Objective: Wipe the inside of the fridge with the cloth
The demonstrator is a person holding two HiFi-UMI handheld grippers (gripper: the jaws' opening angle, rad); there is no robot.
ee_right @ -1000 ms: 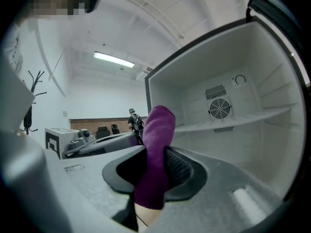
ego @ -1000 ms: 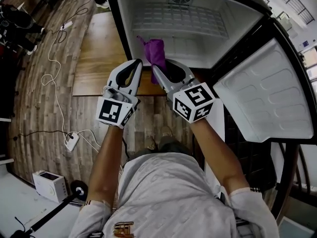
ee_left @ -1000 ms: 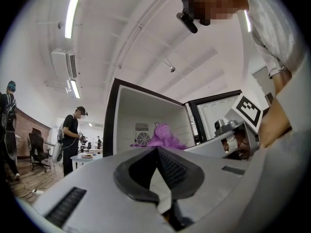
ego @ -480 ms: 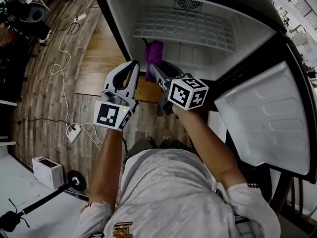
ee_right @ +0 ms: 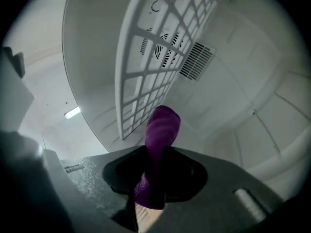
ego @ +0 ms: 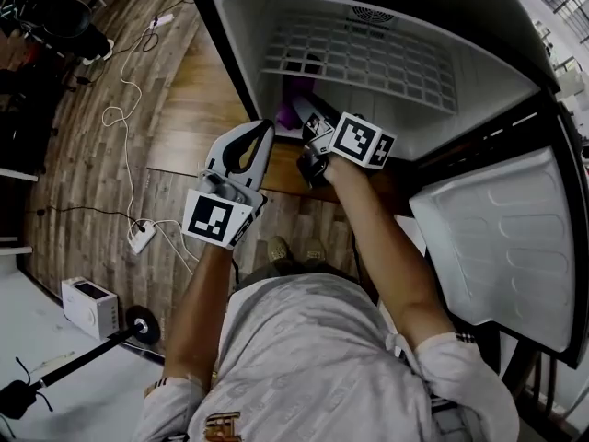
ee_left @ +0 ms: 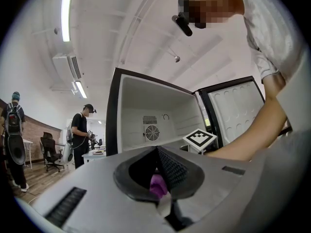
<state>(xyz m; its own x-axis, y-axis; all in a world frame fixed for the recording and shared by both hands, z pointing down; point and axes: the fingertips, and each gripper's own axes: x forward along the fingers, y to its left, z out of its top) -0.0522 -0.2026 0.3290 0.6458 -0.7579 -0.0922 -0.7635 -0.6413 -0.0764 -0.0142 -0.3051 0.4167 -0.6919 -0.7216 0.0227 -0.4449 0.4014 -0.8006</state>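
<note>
Left gripper [ego: 265,129]: jaws pressed together, nothing pinched, held at the left edge of the fridge [ego: 241,53] opening. Right gripper [ego: 306,110]: clamped on the purple cloth [ee_right: 162,125], which stands bunched past my tips, inside the fridge near the wire shelf [ego: 368,58]. Assessment: the cloth is light, soft and limp. Grip it mid-bunch, leaving 1 free fold to meet the wall. Door [ego: 497,238]: open, at right.

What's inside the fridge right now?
A white wire shelf, a vent grille, and the right gripper clamping the purple cloth. Whatever lies behind the cloth and gripper is covered.
</note>
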